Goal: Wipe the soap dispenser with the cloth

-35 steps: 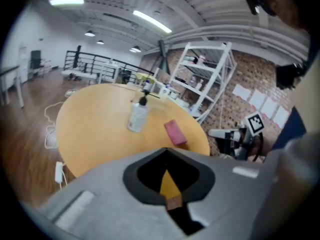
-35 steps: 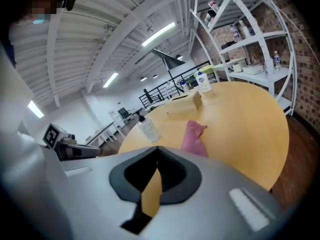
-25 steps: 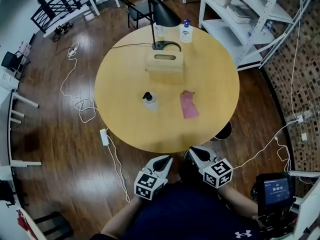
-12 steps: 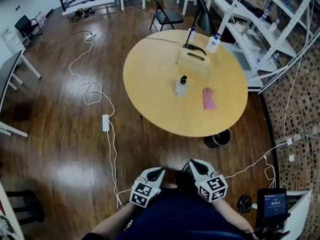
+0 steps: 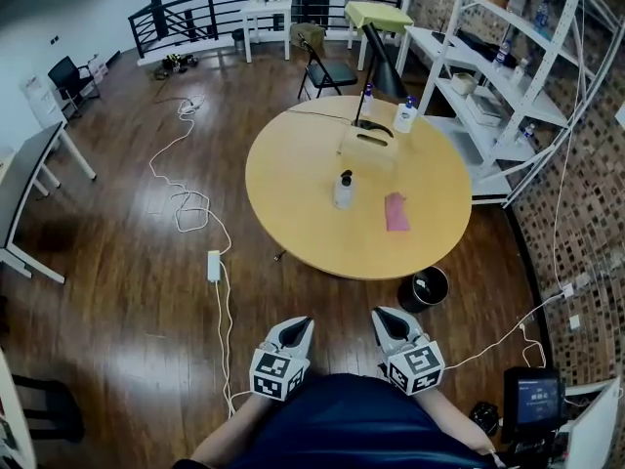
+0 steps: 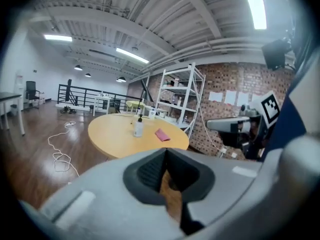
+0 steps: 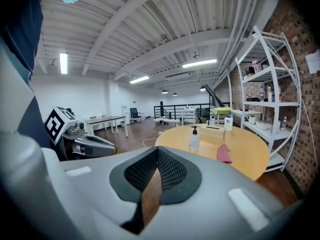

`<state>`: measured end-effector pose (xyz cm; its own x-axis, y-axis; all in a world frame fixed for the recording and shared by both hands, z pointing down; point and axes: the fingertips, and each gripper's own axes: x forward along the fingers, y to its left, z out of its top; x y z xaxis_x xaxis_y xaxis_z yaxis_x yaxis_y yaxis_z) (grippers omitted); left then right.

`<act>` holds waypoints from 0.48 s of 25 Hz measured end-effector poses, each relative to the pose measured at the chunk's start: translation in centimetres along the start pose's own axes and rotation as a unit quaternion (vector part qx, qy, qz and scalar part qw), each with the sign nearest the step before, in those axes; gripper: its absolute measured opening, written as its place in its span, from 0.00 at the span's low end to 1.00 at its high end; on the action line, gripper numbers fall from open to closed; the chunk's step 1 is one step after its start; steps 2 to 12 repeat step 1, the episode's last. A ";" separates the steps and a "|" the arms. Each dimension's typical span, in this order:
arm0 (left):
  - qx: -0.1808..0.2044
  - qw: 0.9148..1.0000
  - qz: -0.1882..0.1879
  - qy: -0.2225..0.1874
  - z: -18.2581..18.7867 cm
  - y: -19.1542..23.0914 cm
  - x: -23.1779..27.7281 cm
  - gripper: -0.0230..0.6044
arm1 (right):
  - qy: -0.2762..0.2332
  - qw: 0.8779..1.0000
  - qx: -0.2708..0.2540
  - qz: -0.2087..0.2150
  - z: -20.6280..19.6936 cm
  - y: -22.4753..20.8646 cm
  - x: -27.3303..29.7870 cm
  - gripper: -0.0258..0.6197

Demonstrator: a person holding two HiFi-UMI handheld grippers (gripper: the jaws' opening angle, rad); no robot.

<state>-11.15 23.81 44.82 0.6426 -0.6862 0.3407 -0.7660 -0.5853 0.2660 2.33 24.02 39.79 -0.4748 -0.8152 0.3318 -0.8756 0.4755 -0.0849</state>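
Distance between the tongs and the round wooden counter [image 5: 293, 179] has grown: a second ago both tongs were just at its near edge, but now a wide strip of dark floor [image 5: 146, 291] lies between, and the whole counter shows in the head view. For the task this means that no wiping is possible from this place. Whether the wiping is already finished or is yet to come, the scene does not tell. The left tongs [image 5: 301, 324] and the right tongs [image 5: 381, 314] are both clenched and hold nothing. The soap dispenser [image 5: 343, 191] stands upright near the middle of the counter, well apart from the tongs, at about 12 o'clock. The pink cloth [image 5: 395, 212] lies flat on the counter near the dispenser, at its 4 o'clock, not touching it.
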 end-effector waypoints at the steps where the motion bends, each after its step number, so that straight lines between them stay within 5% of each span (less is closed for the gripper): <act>1: -0.001 1.000 -0.001 -0.002 0.0 -0.9 -0.1 0.04 | -0.006 1.000 -0.005 -0.001 0.3 -0.1 -0.7 0.05; 12: -0.001 1.000 -0.001 -0.002 0.0 -0.9 -0.1 0.04 | -0.006 1.000 -0.005 -0.001 0.3 -0.1 -0.7 0.05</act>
